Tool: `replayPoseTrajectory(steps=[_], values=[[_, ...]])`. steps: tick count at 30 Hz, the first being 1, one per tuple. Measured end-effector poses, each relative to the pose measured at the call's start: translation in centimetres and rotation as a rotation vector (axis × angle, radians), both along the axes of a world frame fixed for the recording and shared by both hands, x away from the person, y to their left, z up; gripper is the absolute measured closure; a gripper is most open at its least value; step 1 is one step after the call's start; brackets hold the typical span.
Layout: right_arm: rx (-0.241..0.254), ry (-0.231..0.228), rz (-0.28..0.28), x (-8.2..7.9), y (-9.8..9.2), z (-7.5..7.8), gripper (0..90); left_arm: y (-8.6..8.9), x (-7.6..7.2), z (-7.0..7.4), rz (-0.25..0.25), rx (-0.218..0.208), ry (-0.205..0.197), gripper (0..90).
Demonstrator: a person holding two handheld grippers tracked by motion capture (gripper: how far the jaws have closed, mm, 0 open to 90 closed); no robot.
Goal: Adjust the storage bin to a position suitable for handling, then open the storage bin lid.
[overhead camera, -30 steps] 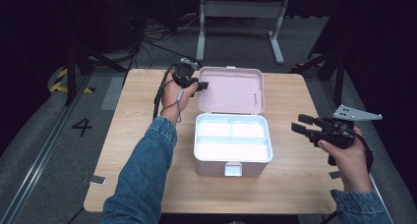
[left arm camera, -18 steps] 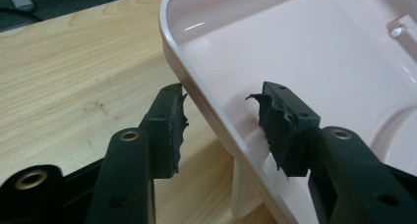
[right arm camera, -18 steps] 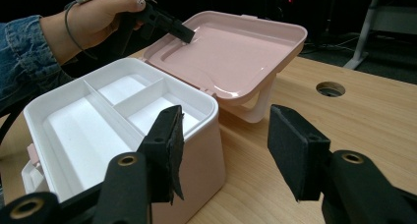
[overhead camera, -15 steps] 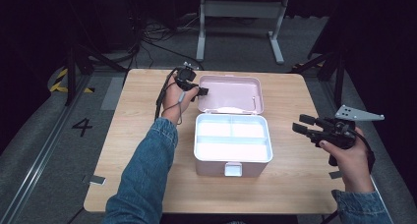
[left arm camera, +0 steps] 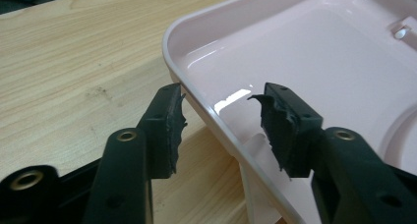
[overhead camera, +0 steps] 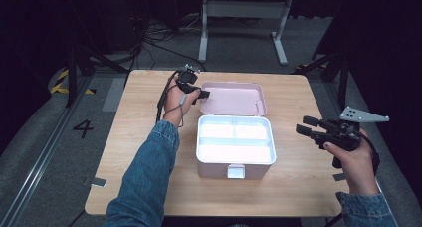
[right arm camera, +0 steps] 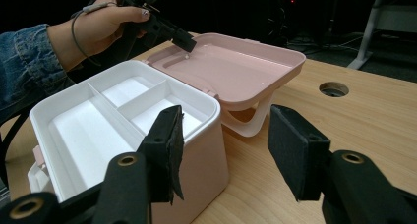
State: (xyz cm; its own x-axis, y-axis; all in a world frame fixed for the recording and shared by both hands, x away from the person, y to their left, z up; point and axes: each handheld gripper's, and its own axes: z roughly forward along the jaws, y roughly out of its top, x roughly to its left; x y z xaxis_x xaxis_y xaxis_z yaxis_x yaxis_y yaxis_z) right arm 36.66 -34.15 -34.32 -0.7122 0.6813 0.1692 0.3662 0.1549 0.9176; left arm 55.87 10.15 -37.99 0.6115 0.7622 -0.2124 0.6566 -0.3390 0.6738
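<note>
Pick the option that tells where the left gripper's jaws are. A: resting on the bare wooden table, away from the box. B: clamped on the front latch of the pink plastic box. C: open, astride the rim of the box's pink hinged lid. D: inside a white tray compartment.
C: the left gripper has its jaws apart, one on each side of the rim of the opened pink hinged lid.

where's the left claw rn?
In the high view the left claw is at the far left corner of the open pink lid. The left gripper view shows its jaws apart, straddling the lid's rim.
</note>
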Motion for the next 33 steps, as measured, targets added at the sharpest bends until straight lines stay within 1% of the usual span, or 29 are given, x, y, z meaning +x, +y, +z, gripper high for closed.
replayPoseTrajectory(steps=[2,5,7,11,14,15,16,19,20,21,25,27,28,29,31,33], values=[[-0.003,0.002,-0.002,0.0,0.0,-0.1,48.6,0.1,-0.2,0.3,0.01,0.012,-0.009,46.8],[-0.004,0.007,0.001,0.1,0.2,-0.1,48.5,0.7,-0.6,1.1,0.015,-0.003,-0.034,44.6],[-0.007,0.008,-0.001,0.2,0.2,-0.2,48.4,0.9,-1.0,1.5,0.007,-0.009,-0.051,43.4],[-0.017,0.016,-0.002,0.3,0.3,-0.4,48.4,1.4,-2.2,2.8,-0.019,-0.024,-0.088,43.3],[-0.015,0.022,-0.003,0.5,0.3,-0.5,48.4,1.7,-3.4,4.0,-0.035,-0.032,-0.108,43.2],[-0.015,0.022,-0.003,0.5,0.3,-0.5,48.4,1.7,-3.4,4.0,-0.035,-0.032,-0.108,43.1],[-0.021,0.021,0.0,0.7,0.3,-0.6,48.4,1.8,-3.9,4.4,-0.046,-0.033,-0.124,43.1],[-0.031,0.028,0.003,1.1,0.5,-0.8,48.4,2.0,-5.4,5.6,-0.07,-0.036,-0.151,42.5],[-0.033,0.029,0.006,1.2,0.5,-0.8,48.4,2.2,-6.3,6.3,-0.087,-0.041,-0.167,42.3],[-0.033,0.029,0.006,1.2,0.5,-0.8,48.4,2.2,-6.3,6.3,-0.087,-0.041,-0.167,42.1],[-0.039,0.029,0.011,1.5,0.7,-0.7,48.0,2.8,-8.7,7.5,-0.118,-0.04,-0.19,41.4],[-0.046,0.028,0.009,1.8,0.7,-0.7,47.7,3.4,-9.8,8.1,-0.132,-0.028,-0.203,40.8],[-0.045,0.033,0.01,1.9,0.7,-0.7,47.6,3.9,-10.8,8.4,-0.131,-0.034,-0.214,40.8],[-0.045,0.033,0.01,1.9,0.7,-0.7,47.6,3.9,-10.8,8.4,-0.131,-0.034,-0.214,40.7],[-0.05,0.033,0.01,2.2,0.6,-0.8,47.6,4.6,-12.0,8.7,-0.14,-0.037,-0.23,40.5],[-0.049,0.041,0.009,2.4,0.5,-0.9,47.5,5.5,-13.2,8.9,-0.146,-0.027,-0.23,40.2]])
